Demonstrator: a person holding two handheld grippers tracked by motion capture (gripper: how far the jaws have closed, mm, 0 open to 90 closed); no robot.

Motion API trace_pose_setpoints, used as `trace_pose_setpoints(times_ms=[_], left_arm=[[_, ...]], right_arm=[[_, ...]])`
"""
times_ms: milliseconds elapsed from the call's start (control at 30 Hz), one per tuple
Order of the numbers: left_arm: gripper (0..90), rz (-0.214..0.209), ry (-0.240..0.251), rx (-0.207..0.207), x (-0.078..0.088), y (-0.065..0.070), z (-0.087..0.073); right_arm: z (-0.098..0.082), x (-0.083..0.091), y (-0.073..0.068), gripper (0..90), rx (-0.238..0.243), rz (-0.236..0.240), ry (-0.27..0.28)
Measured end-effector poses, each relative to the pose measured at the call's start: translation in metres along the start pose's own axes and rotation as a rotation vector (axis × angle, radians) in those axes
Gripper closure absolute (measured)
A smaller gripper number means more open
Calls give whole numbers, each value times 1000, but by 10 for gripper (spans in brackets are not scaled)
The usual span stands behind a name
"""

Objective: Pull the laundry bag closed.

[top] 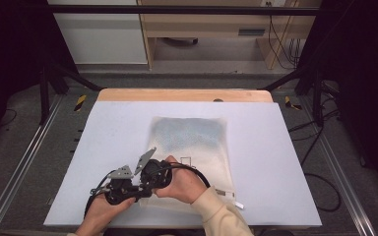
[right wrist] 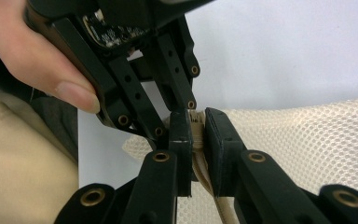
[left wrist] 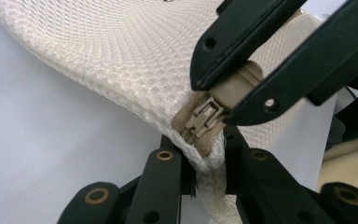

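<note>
White mesh laundry bag (top: 197, 152) lies flat on the pale counter (top: 275, 162); at its near corner the left tool (left wrist: 203, 156) pinches the mesh edge beside the zip, and the right tool (right wrist: 196, 140), touching it, is clamped on the beige zipper pull (left wrist: 233, 86)

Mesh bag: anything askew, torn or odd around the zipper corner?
Nothing stands out. The mesh bag lies flat on the table, its netting unbroken where visible. At the near corner the right gripper is clamped on the zipper pull, and the left gripper pinches the bag's edge beside it.
</note>
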State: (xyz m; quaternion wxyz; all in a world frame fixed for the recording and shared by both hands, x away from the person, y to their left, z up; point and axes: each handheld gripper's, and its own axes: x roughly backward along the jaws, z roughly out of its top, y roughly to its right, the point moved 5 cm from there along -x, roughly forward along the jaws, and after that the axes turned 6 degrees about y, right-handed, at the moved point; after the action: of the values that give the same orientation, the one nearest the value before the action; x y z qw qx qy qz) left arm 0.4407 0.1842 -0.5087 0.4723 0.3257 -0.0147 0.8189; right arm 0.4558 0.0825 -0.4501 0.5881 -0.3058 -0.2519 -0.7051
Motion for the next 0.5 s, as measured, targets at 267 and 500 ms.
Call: trace_pose_setpoints(times_ms=[267, 500], left_arm=[[830, 0, 5, 8, 2, -1, 0], [840, -1, 6, 18, 2, -1, 1]], right_arm=[[-3, 1, 1, 818, 17, -7, -20], [-4, 0, -1, 819, 32, -18, -48]])
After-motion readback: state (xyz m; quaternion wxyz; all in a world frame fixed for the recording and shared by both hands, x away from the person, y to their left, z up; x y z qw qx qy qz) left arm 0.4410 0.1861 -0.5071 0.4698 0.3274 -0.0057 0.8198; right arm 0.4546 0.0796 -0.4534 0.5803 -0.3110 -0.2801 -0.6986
